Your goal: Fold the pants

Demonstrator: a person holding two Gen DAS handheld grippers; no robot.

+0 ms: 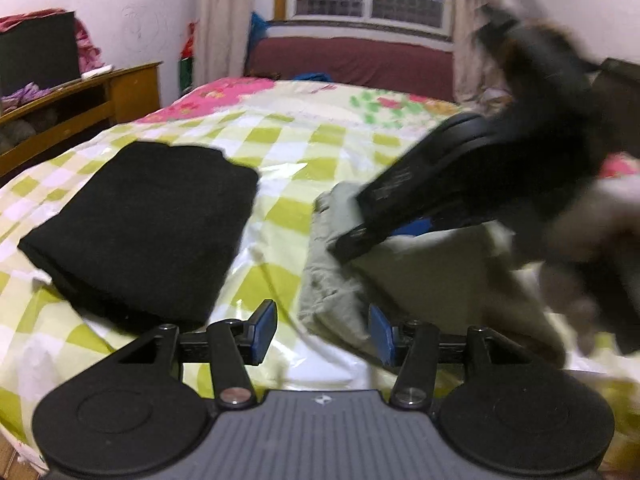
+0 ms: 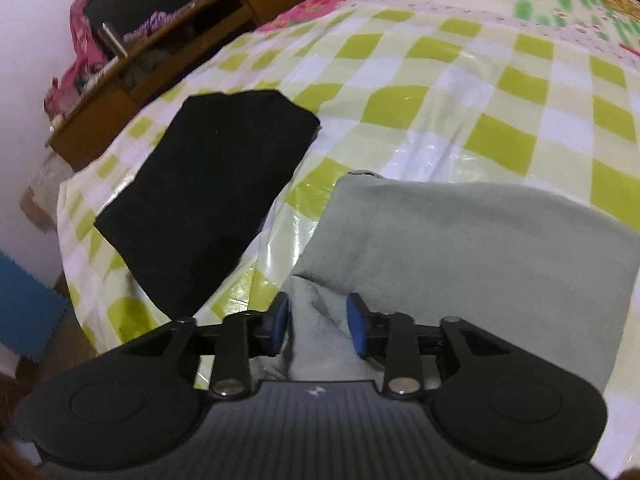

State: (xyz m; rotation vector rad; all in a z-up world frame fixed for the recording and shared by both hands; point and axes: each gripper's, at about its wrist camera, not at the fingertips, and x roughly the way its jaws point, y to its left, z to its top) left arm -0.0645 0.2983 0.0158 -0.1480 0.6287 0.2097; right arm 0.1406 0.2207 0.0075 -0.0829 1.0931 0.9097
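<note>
Grey-green pants point(image 2: 472, 248) lie folded on the checked bed cover, also in the left wrist view point(image 1: 436, 280). My left gripper point(image 1: 322, 330) is open and empty, just at the near left corner of the folded pants. My right gripper point(image 2: 318, 326) is open over the near edge of the pants, with a fold of grey cloth between the blue pads but not clamped. In the left wrist view the right gripper's body point(image 1: 440, 184) hangs blurred above the pants.
A folded black garment point(image 1: 148, 228) lies to the left of the pants, also in the right wrist view point(image 2: 216, 184). A wooden shelf point(image 1: 76, 100) stands at the bed's left. A maroon sofa point(image 1: 352, 60) and a window are at the back.
</note>
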